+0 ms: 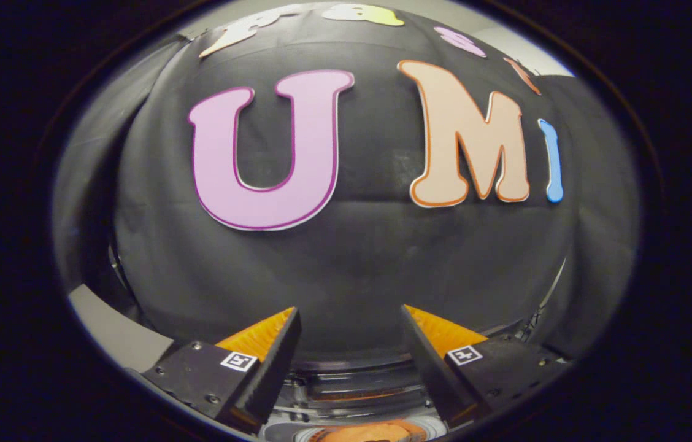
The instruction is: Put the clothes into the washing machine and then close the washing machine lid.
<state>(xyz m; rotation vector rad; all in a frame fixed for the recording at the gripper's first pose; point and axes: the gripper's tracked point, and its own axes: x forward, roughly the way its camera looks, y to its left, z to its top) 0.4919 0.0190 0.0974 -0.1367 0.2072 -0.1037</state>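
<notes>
Low between the fingers we see the washing machine, its round rim and glassy lid showing, with something orange, perhaps the clothes, just below. We judge our gripper is held high to approach; its fingers are spread, grasping nothing.

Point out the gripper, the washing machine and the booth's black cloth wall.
gripper (351,319): gripper view, midway between its open fingertips.
washing machine (352,390): gripper view, its top between and below the fingers.
black cloth wall (352,270): gripper view, bare cloth beyond the fingers.
</notes>
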